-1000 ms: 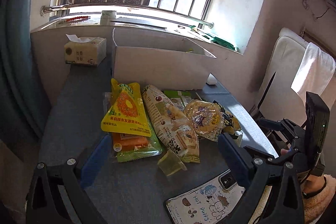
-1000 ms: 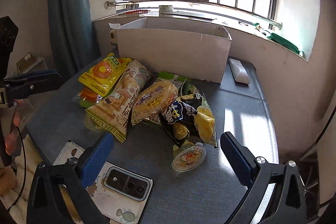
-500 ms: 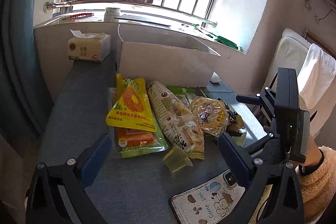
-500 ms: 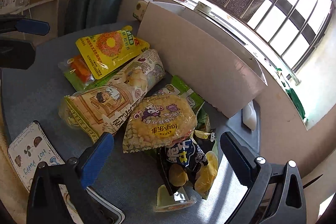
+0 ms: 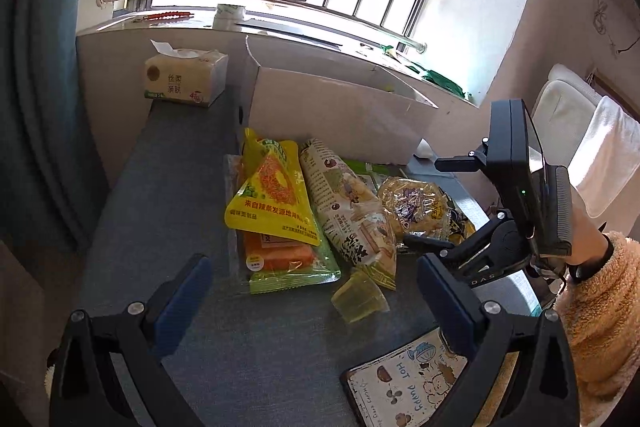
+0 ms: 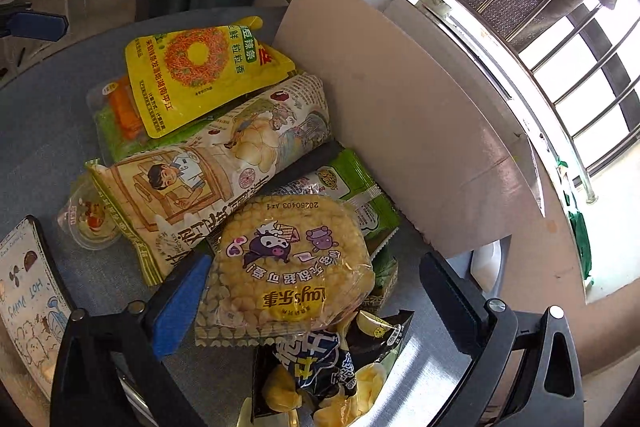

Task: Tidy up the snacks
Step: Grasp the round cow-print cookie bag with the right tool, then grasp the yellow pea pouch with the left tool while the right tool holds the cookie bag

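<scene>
Left gripper hangs w/ jaws spread wide and nothing between them, above the grey table, near the small green jelly cup at the near edge of the snack pile. Right gripper is also spread wide, holding nothing; it straddles the round clear bag of yellow corn puffs w/ purple cartoon print, its left blue pad just beside the bag's edge; contact can't be told.

Snacks lie heaped on the table in front of the open white cardboard box: yellow pouch w/ orange ring print atop a green-and-orange packet, long beige illustrated bag beside it, dark blue-yellow chip bag under the corn puffs. Tissue pack sits left of the box.
</scene>
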The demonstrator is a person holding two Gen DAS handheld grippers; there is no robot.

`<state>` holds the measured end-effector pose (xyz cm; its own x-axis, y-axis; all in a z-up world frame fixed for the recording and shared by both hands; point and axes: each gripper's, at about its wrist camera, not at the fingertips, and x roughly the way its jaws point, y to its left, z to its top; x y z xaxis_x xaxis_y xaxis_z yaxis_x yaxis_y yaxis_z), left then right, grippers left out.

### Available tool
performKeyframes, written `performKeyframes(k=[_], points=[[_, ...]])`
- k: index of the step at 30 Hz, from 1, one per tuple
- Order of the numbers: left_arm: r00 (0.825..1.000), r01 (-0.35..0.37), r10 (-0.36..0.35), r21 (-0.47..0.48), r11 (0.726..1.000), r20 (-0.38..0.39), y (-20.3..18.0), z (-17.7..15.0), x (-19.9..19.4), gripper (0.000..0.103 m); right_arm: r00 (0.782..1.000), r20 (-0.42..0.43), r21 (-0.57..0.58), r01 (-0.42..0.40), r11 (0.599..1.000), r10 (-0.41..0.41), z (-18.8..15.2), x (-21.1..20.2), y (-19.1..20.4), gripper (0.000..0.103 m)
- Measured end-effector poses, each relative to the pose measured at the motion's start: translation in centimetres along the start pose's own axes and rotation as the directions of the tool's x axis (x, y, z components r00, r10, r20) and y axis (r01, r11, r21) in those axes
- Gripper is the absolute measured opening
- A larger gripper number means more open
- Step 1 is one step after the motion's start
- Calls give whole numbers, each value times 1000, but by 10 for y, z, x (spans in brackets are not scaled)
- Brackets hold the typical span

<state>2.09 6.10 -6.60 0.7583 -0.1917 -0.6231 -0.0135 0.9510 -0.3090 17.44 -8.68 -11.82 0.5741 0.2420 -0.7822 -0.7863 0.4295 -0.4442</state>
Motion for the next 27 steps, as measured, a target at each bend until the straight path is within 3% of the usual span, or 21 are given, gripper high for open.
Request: performKeyframes(k=[7,9,15,22,27], points=[[1000,-5,6,18,1000,-6,-4,0,3,103,999,-30,-38,-17,999,16,10,17,6,100],[1000,-14,14,14,1000,-12,-2,0,4,103,998,-21,1,-67,998,67,11,19,3,80],[998,-57,57,16,998,-28,7,5,11,103,995,74,198,-83,977,69,3,-4,-30,79],[987,-127,134,90,988,-87,1,37,52,103,957,277,434,-203,878,84,-20,-64,-57,80],[954,-224,252,177,958,-160,1,58,103,103,932,353,539,-276,796,84,-41,-86,-47,80]])
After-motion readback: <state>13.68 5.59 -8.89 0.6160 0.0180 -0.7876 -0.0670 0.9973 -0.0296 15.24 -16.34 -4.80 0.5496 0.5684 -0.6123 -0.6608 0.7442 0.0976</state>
